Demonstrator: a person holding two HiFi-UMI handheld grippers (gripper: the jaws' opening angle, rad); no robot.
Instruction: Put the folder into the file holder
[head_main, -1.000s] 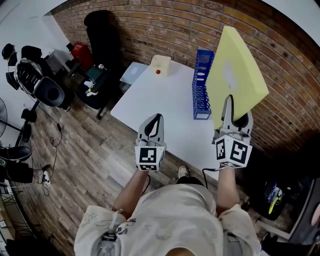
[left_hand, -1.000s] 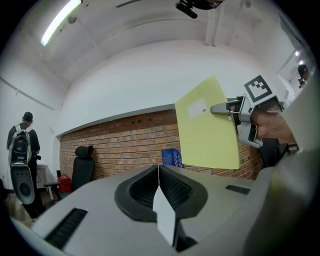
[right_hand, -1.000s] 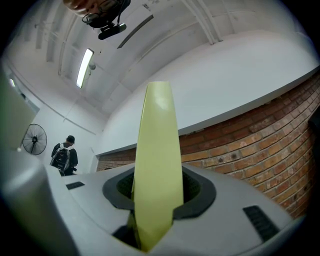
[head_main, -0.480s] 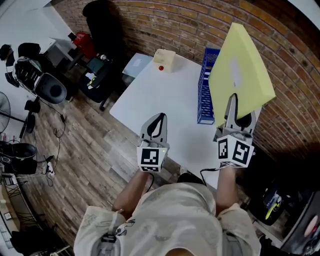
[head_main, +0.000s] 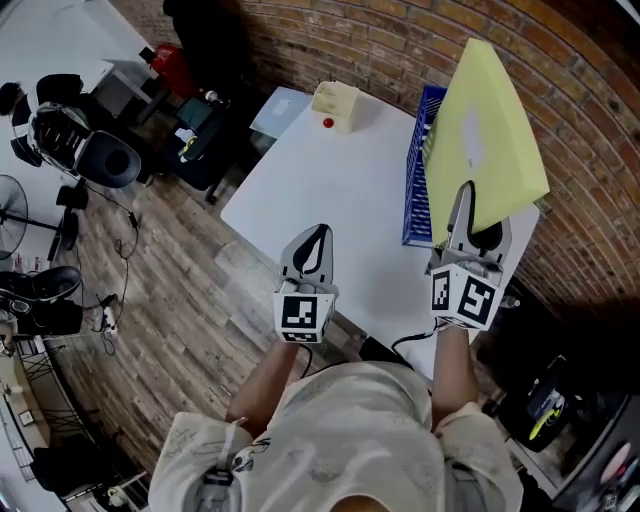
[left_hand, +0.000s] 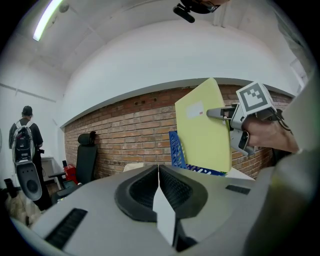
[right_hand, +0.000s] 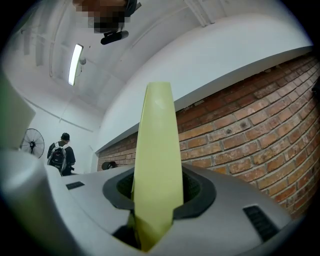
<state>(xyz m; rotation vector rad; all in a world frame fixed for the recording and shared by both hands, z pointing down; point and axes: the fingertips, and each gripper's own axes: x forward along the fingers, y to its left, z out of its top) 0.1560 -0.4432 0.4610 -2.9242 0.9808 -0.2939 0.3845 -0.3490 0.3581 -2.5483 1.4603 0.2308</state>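
As the right gripper (head_main: 463, 200) holds it, the folder (head_main: 487, 140) half-hides the file holder (head_main: 415, 200)

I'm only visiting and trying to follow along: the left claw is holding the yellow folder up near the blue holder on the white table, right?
Not quite. The right claw holds the folder, not the left claw; the right gripper view shows it clamped between the jaws. The rest stands: it is up near the holder on the table.
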